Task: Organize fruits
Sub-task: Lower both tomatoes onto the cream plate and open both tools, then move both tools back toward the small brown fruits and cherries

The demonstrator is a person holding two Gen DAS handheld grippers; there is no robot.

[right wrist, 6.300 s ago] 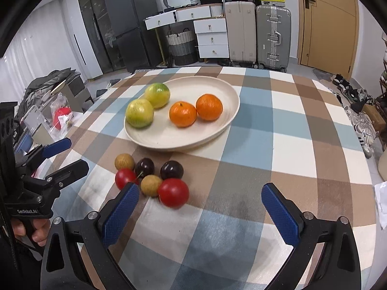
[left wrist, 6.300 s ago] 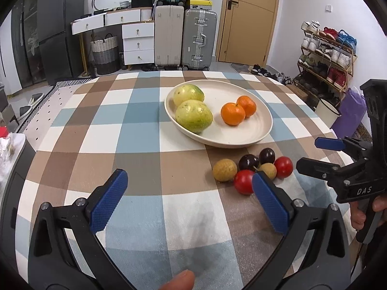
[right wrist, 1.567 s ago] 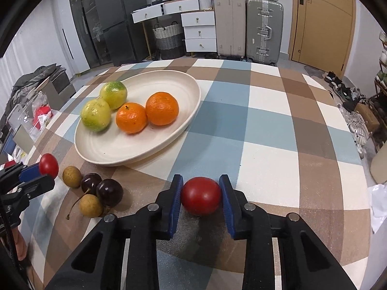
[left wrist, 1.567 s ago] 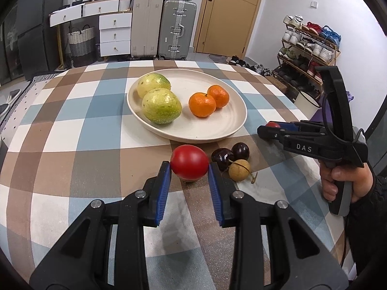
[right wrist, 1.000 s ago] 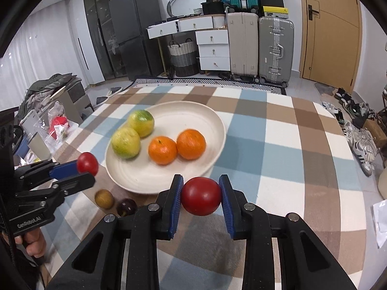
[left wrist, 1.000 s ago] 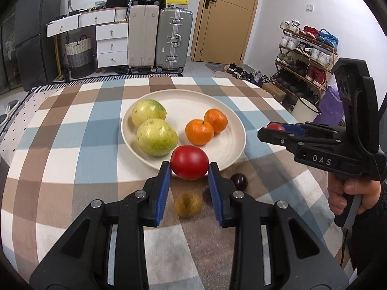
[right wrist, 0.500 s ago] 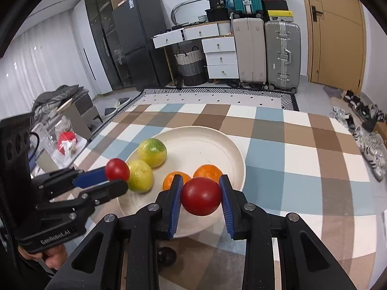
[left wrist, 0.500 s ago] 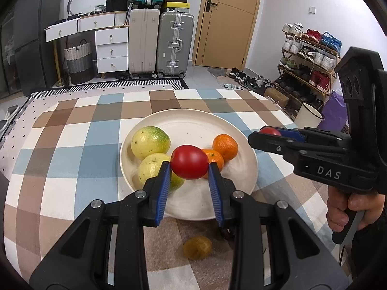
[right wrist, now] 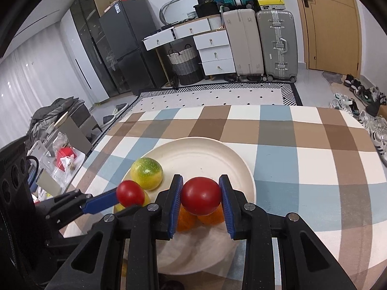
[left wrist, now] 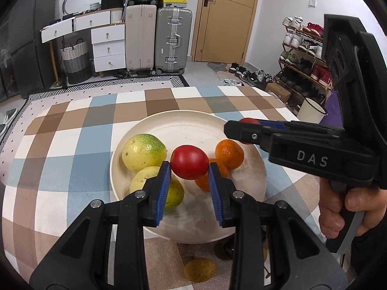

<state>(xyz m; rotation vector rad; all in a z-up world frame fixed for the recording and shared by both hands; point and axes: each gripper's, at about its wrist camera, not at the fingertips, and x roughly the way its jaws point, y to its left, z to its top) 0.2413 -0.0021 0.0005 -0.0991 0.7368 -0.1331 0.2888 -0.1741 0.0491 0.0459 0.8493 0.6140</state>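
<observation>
Above the plate on the checked desk, the left gripper and the right gripper each hold a red tomato. Left tomato and right tomato sit clamped at mid-girth between blue jaws, clear of the oranges and green-yellow fruit below. Both tomatoes look smooth, glossy and round. Judged light, slippery and easily bruised; a gentle hold across the widest part suits them. Small fruit lies on the desk beside the plate.
</observation>
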